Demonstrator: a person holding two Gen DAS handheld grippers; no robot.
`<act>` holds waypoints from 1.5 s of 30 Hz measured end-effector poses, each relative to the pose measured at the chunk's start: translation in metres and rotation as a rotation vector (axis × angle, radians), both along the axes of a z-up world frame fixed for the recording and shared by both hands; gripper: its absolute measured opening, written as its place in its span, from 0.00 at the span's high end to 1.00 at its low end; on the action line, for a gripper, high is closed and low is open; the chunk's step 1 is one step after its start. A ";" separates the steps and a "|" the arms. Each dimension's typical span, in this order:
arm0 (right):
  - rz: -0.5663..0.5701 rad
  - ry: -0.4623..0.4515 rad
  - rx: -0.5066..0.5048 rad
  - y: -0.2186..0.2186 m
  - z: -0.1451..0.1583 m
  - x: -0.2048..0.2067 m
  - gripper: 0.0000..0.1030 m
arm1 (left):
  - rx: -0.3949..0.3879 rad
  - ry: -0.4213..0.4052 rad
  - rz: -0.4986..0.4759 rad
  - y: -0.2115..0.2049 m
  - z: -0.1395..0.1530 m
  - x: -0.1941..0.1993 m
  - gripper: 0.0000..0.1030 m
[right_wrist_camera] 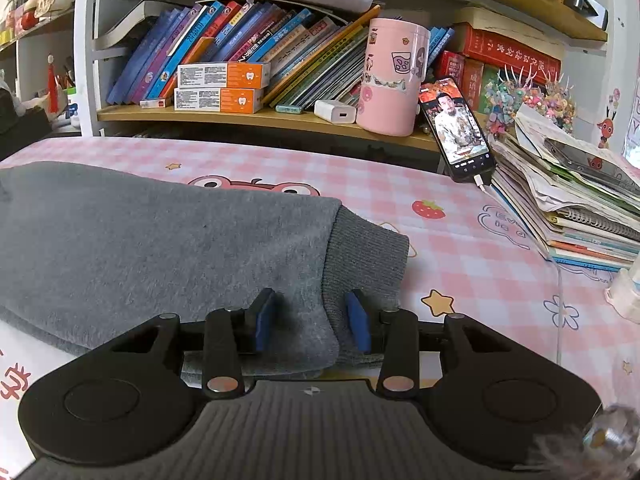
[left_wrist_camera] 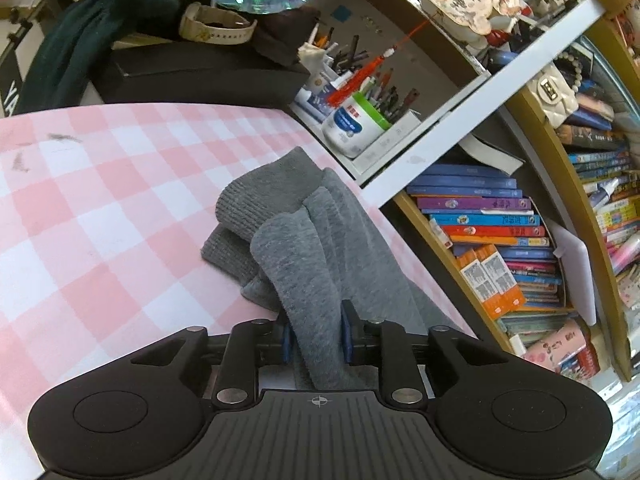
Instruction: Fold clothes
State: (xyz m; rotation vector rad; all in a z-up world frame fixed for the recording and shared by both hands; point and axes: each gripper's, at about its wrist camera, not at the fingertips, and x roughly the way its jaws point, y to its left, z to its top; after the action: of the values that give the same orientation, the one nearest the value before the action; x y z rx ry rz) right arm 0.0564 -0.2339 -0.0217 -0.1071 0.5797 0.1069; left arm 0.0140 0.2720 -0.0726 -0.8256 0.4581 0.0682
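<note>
The grey fleece garment [left_wrist_camera: 296, 248] lies on the table [left_wrist_camera: 100, 200], which is covered by a pink-and-white checked cloth. In the left wrist view it lies near the table's right edge, and its two ribbed cuffs [left_wrist_camera: 256, 208] rest bunched one over the other.

The left hand-held gripper [left_wrist_camera: 316, 338] is clamped narrowly on a raised fold of the grey fleece — the blue pads [left_wrist_camera: 349, 336] press the cloth from both sides, and the fold runs up and away from the jaws toward the cuffs.

In the right wrist view the right hand-held gripper [right_wrist_camera: 312, 324] holds the garment's ribbed hem band [right_wrist_camera: 368, 256] where band and fleece meet; its blue pads [right_wrist_camera: 358, 326] stand moderately apart with the thick cloth filling the space between them.

Behind the table, a shelf carries leaning books [right_wrist_camera: 224, 52] — in front of them two orange-and-white boxes [right_wrist_camera: 220, 88], a pink cylindrical container [right_wrist_camera: 390, 76] and a propped smartphone [right_wrist_camera: 456, 128] with a lit screen and a cable plugged in. A stack of notebooks [right_wrist_camera: 572, 208] sits on the table at right.
</note>
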 end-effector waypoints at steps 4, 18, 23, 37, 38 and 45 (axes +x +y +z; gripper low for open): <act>0.000 0.000 -0.002 0.000 0.000 0.000 0.63 | 0.032 -0.165 -0.022 -0.008 0.018 -0.013 0.86; -0.001 -0.012 -0.015 0.003 0.001 -0.002 0.53 | 0.006 -0.022 0.009 -0.001 -0.003 -0.007 0.74; 0.002 -0.111 -0.052 0.010 0.012 -0.011 0.42 | 0.031 -0.030 0.004 -0.004 -0.001 -0.006 0.69; 0.478 -0.065 -0.055 0.137 0.015 0.009 0.31 | 0.087 -0.055 -0.021 -0.012 0.003 -0.003 0.54; 0.505 -0.055 -0.060 0.145 0.014 0.011 0.31 | 0.088 -0.057 -0.023 -0.012 0.003 -0.003 0.53; 0.613 -0.051 -0.059 0.186 0.014 0.015 0.31 | 0.093 -0.061 -0.026 -0.013 0.003 -0.003 0.50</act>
State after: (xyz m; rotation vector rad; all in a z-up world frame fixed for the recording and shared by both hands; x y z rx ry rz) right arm 0.0719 -0.0476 -0.0074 -0.3425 0.4838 0.6805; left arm 0.0114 0.2588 -0.0695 -0.7284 0.4056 0.0399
